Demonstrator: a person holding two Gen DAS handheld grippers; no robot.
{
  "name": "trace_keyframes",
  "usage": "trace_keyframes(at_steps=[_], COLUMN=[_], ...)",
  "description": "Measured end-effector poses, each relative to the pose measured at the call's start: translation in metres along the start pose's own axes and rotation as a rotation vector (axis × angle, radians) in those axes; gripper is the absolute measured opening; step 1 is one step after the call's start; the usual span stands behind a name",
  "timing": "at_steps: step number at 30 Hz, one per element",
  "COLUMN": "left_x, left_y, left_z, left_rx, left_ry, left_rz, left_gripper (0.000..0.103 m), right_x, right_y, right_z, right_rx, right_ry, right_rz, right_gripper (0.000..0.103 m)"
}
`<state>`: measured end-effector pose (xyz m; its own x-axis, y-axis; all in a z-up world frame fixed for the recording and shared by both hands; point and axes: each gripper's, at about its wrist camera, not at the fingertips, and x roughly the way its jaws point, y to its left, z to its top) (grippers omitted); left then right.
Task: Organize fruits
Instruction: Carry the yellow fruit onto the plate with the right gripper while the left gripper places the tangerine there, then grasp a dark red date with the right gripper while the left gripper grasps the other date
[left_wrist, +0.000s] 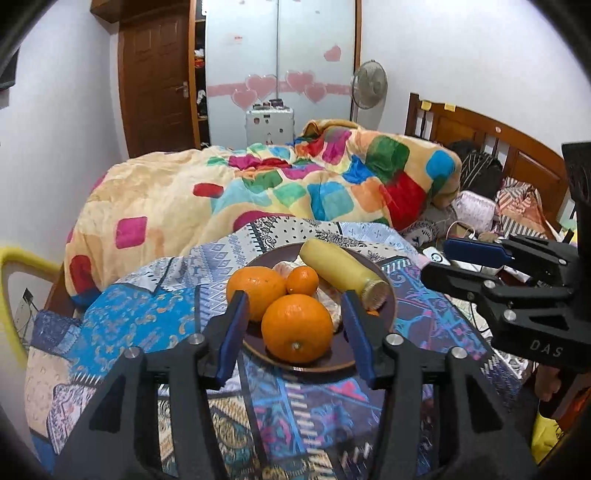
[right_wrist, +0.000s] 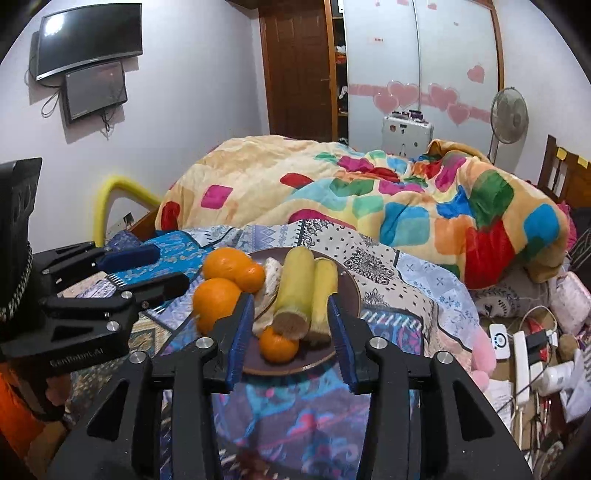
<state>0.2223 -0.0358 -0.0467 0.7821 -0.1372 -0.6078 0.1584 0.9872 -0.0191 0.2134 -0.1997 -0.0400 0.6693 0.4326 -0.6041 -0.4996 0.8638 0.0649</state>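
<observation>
A dark brown plate (left_wrist: 325, 360) (right_wrist: 351, 291) rests on a patterned cloth. It holds a large orange (left_wrist: 297, 330) (right_wrist: 216, 302), a second orange (left_wrist: 255, 288) (right_wrist: 225, 266), a small mandarin (left_wrist: 303, 280), peeled citrus pieces (right_wrist: 271, 280) and two yellow cut stalks (right_wrist: 295, 291) (left_wrist: 340, 273). Another mandarin (right_wrist: 279, 345) lies at the plate's near edge. My left gripper (left_wrist: 293, 299) (right_wrist: 166, 269) hovers open just short of the large orange. My right gripper (right_wrist: 290, 301) (left_wrist: 443, 264) is open too, in front of the stalk ends. Neither touches anything.
Behind the plate lies a bed with a bulky multicoloured blanket (left_wrist: 295, 184). A power strip, cables and small devices (right_wrist: 524, 350) clutter the right side. A yellow padded frame (left_wrist: 14, 266) stands at the left. A fan (right_wrist: 509, 114) and a silver case (left_wrist: 269, 125) stand by the wardrobe.
</observation>
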Motion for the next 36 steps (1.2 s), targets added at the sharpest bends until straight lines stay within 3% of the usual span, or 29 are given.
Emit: trace_keyframes(at_steps=[6, 13, 16, 29, 31, 33, 36], left_x=[-0.036, -0.055, -0.057, -0.026, -0.021, -0.016, -0.011], left_y=[-0.005, -0.009, -0.011, -0.022, -0.023, -0.023, -0.025], left_z=[-0.013, -0.033, -0.043, -0.089, -0.094, -0.097, -0.101], left_rx=[-0.015, -0.036, -0.037, -0.022, -0.023, -0.023, -0.024], left_ry=[-0.039, -0.028, -0.020, 0.097, 0.114, 0.130, 0.145], left_rz=[0.016, 0.014, 0.019, 0.008, 0.001, -0.006, -0.015], left_gripper=[0.067, 0.075, 0.079, 0.080, 0.080, 0.080, 0.079], right_x=[-0.034, -0.054, -0.055, -0.019, -0.014, -0.006, -0.002], right_y=[0.008, 0.013, 0.013, 0.009, 0.010, 0.011, 0.011], right_z=[-0.012, -0.035, -0.049, -0.111, -0.117, -0.122, -0.125], right_rx=[0.003, 0.007, 0.008, 0.033, 0.034, 0.034, 0.027], right_ry=[-0.045, -0.049, -0.033, 0.127, 0.143, 0.167, 0.172], right_rz=[-0.015, -0.036, -0.049, -0.027, -0.019, -0.003, -0.005], right_gripper=[0.055, 0.057, 0.057, 0.057, 0.055, 0.040, 0.032])
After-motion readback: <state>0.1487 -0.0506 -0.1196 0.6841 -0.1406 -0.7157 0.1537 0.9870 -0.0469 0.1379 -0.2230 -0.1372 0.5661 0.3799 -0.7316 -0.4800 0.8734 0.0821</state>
